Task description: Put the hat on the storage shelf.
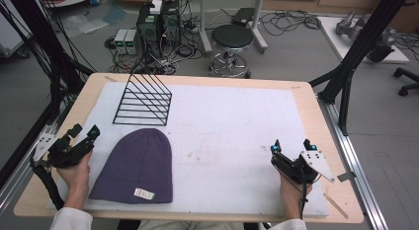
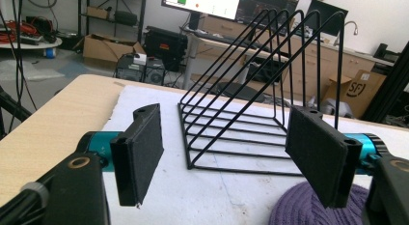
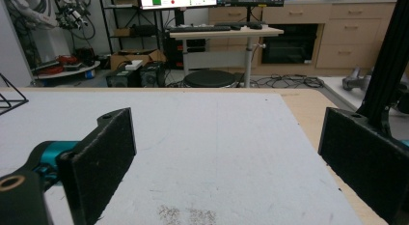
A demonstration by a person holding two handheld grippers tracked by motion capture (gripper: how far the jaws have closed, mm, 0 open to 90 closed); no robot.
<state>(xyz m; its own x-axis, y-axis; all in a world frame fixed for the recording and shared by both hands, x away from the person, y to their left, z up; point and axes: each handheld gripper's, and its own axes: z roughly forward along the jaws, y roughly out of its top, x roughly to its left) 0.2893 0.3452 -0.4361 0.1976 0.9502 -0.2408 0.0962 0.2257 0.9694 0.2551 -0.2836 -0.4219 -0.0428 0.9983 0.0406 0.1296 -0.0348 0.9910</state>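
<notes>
A purple knit beanie (image 1: 134,167) lies flat near the front edge of the white-covered surface (image 1: 232,121), its small label (image 1: 144,193) at the hem facing up. Just behind it stands a black wire rack (image 1: 143,100), upright and apart from the hat. The left gripper (image 1: 84,136) is held just beside the beanie's left edge, its fingers (image 2: 140,150) spread wide with nothing between them; seen along them, the rack sits straight ahead and the purple crown (image 2: 308,205) peeks in below the right-hand finger. Well apart, at the far right of the surface, the right gripper (image 1: 292,146) rests in the person's hand, its fingers (image 3: 103,157) likewise wide open and empty over bare white cover. The work appears to be at its opening step, with neither tool yet on the hat. The next move likely calls for the left gripper to swing right and dip to pinch the knit edge, probably with the right gripper crossing over to help lift it toward the rack.
</notes>
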